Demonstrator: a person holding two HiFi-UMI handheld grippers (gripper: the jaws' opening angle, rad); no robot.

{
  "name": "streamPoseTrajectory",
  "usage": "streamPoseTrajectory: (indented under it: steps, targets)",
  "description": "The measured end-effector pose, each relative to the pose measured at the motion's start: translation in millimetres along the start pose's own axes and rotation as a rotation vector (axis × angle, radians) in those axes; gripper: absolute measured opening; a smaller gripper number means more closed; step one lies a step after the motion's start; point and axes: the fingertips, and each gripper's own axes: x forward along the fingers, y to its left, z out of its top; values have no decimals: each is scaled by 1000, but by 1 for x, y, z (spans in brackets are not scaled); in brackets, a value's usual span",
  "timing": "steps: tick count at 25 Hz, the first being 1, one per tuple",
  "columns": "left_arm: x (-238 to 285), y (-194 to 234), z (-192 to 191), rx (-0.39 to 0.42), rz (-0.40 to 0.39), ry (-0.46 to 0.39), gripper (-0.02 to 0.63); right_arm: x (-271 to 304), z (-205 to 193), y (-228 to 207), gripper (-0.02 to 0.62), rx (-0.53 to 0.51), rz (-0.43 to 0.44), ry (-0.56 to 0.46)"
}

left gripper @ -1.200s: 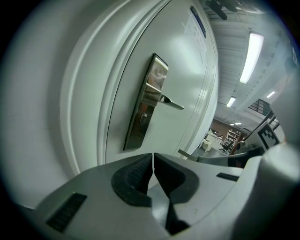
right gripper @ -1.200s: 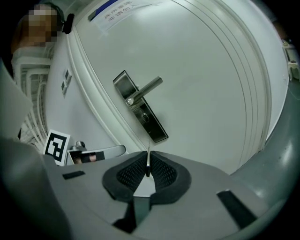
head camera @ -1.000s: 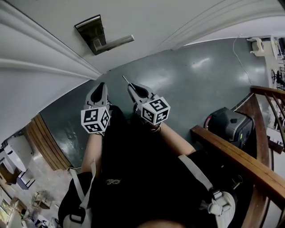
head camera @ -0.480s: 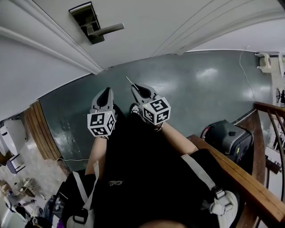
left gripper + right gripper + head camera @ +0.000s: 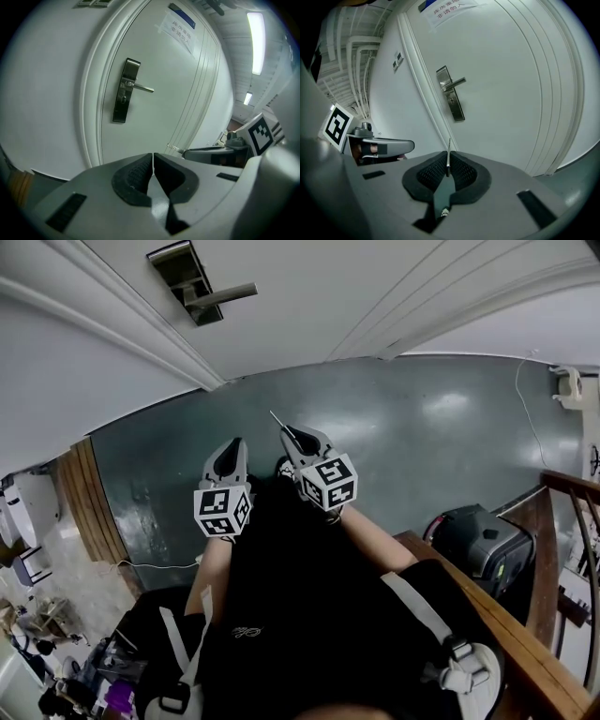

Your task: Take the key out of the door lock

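Our right claw (image 5: 447, 157) holds the slim metal key (image 5: 448, 149). The steel lock plate (image 5: 451, 93) stands well ahead of it, with the left claw (image 5: 153, 158) alongside.

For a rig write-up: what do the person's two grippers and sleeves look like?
The left gripper and right gripper are light grey, tapering to a point. Each carries a white cube with black square markers. Their fingers have black ribbed pads. The person wears a black top, forearms bare.

Grey left gripper (image 5: 233, 443), right gripper (image 5: 290, 431); b&w marker cubes (image 5: 223, 512); black top (image 5: 300, 615).
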Motion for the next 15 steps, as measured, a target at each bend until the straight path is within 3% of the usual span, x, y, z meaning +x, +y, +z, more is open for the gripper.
streamPoseTrajectory:
  steps: [9, 15]
  targets:
    - [-29, 8, -13, -41, 33, 11, 28, 4, -9, 20, 32, -61, -7, 13]
    - [-57, 36, -8, -35, 46, -10, 29, 16, 4, 49, 32, -128, -21, -17]
